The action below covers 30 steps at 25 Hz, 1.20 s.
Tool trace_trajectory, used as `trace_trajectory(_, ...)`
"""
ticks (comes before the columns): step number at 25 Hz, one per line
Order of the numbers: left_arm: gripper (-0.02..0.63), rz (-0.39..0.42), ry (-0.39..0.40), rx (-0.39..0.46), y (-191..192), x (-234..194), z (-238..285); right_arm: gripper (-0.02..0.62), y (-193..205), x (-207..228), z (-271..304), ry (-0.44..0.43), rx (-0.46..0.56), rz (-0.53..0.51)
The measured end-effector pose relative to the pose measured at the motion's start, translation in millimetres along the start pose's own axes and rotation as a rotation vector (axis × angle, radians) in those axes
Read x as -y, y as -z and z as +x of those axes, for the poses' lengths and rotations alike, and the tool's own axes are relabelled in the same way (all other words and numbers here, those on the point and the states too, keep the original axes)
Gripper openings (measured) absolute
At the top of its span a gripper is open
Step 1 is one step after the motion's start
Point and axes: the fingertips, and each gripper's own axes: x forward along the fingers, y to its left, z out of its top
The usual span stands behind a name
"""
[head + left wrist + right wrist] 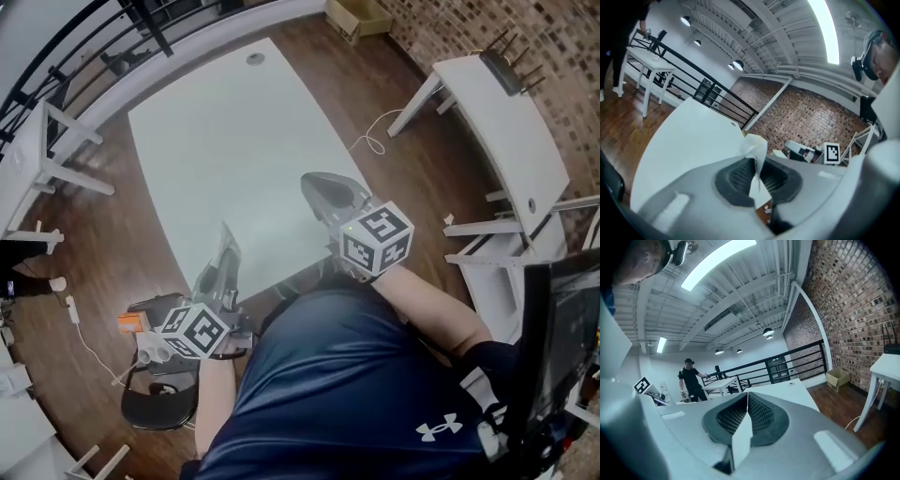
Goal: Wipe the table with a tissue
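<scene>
Left claw (755, 164) clamped on tissue (756, 146), right claw (747, 405) closed, white table (234, 159), wood floor (412, 187), brick wall (855, 301)

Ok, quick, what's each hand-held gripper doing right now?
Left hand-held gripper: shut on the tissue.
Right hand-held gripper: shut, nothing between its jaws.

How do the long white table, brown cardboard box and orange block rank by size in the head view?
Largest: white table; then cardboard box; smallest: orange block. Box is farther off, so last two unsure.
</scene>
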Motion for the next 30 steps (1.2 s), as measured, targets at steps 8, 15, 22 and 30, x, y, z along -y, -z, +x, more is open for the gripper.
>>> trace_trajectory(8,0.014,-0.005,-0.018,-0.015,5,14,13,0.012,1,11,-5,-0.031,-0.028,0.021)
trace_trajectory(15,0.014,-0.016,-0.011,-0.030,1,17,25,0.012,-3,20,-5,-0.014,-0.036,0.018)
trace_trajectory(22,0.014,-0.038,-0.042,-0.017,-9,0,14,0.012,-6,12,12,-0.027,-0.050,0.004)
trace_trajectory(30,0.014,-0.050,-0.056,0.003,-14,-6,15,0.012,-2,8,21,-0.046,-0.067,-0.001)
